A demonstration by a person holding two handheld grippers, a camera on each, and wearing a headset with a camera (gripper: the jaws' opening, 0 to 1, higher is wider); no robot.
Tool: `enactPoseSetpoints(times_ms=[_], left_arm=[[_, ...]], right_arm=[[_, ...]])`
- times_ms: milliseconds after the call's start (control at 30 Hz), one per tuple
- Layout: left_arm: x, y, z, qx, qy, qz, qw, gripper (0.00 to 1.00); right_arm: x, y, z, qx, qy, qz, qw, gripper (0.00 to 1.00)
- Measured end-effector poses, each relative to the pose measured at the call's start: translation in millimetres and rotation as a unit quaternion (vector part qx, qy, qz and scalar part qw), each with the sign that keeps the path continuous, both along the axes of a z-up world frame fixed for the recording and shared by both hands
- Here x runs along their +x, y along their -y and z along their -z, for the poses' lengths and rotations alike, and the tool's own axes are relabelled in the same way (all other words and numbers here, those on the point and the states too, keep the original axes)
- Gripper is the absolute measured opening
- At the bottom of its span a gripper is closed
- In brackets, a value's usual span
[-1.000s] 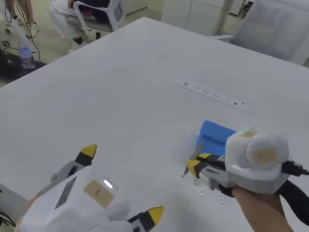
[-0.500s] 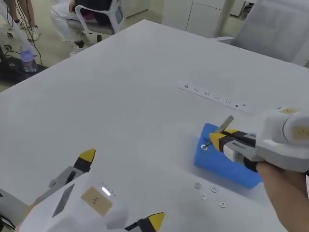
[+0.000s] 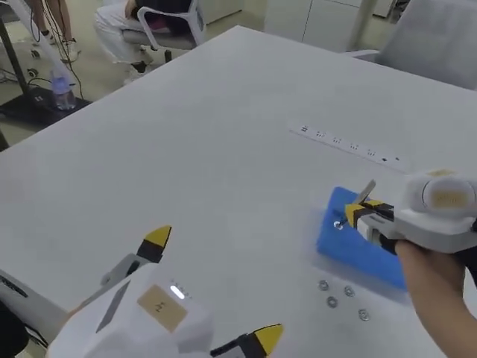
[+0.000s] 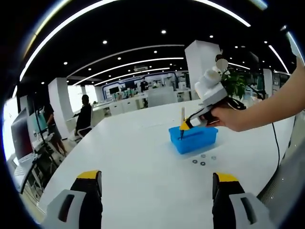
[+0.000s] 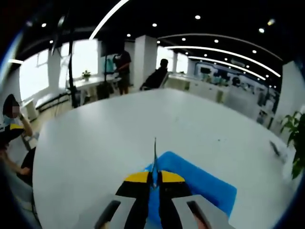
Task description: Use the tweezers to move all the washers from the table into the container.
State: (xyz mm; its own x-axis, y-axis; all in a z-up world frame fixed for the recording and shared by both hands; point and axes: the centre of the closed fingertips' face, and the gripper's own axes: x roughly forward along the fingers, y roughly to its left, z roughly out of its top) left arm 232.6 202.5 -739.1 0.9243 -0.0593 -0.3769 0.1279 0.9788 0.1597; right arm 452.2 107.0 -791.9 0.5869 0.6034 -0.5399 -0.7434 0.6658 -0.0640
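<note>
Left gripper [image 3: 212, 287]: jaws wide apart, holding nothing, at the table's near edge.
Table [image 3: 186, 149]: bare and white across left and middle; power strip [image 3: 350, 147] toward the far right.
Container [image 3: 350, 250]: blue, near the right edge; contents hidden.
Tweezers [image 3: 358, 201]: upright in left gripper view, tips at the container's rim.
Washers [image 3: 343, 296]: four in head view, just before the container.
Right gripper [image 3: 358, 214]: own view shows jaws pinched on the tweezers.

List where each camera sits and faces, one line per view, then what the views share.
Head view: on the headset, looking down at the table; left gripper, right gripper and a hand show.
Left gripper view: low over the table, facing the container and washers; own jaws open below.
Right gripper view: close to the container; own jaws shut on the tweezers.
Shared: all three show the container.
</note>
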Motion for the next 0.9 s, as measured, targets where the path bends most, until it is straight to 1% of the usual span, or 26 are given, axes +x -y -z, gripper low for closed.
enactPoseSetpoints(times_ms=[33,100,167,400,467,500,600,667,767,867,900], left_arm=[[0.2,0.1,1.0,0.003,-0.001,0.0,1.0,0.99],[-0.5,0.3,5.9,0.015,-0.014,0.002,0.9998,0.99],[-0.4,0.9,6.0,0.019,-0.013,0.003,0.9997,0.99],[-0.7,0.6,6.7,0.024,-0.016,0.002,0.9996,0.99],[-0.8,0.1,7.4,0.028,-0.018,0.001,0.9995,0.99],[-0.8,-0.1,7.5,0.028,-0.018,0.0,0.9994,0.99],[-0.6,0.0,7.6,0.028,-0.018,0.0,0.9994,0.99],[-0.5,-0.2,7.8,0.03,-0.018,0.0,0.9994,0.99],[-0.3,-0.9,7.5,0.031,-0.018,-0.001,0.9993,0.99],[-0.5,-1.0,7.5,0.031,-0.018,-0.001,0.9993,0.99],[-0.4,-1.0,7.4,0.032,-0.018,-0.001,0.9993,0.99]], right_arm=[[-1.4,-0.7,3.2,-0.003,0.0,-0.002,1.0,0.02],[-1.9,0.4,6.5,-0.011,0.004,0.0,0.9999,0.03],[-2.8,0.7,7.3,-0.011,0.006,0.002,0.9999,0.03],[-1.2,1.3,16.9,0.003,-0.014,0.016,0.9998,0.03],[1.6,3.6,22.3,0.005,-0.022,0.022,0.9995,0.03],[1.8,3.8,20.5,0.013,-0.018,0.024,0.9995,0.03],[0.0,3.4,19.1,0.01,-0.021,0.025,0.9994,0.03],[0.7,4.0,18.4,0.008,-0.021,0.026,0.9994,0.03],[2.1,3.2,18.8,0.008,-0.026,0.027,0.9993,0.04],[2.2,2.8,7.0,0.024,-0.027,0.029,0.9989,0.04],[2.2,3.5,2.3,0.028,-0.022,0.03,0.9989,0.04]])
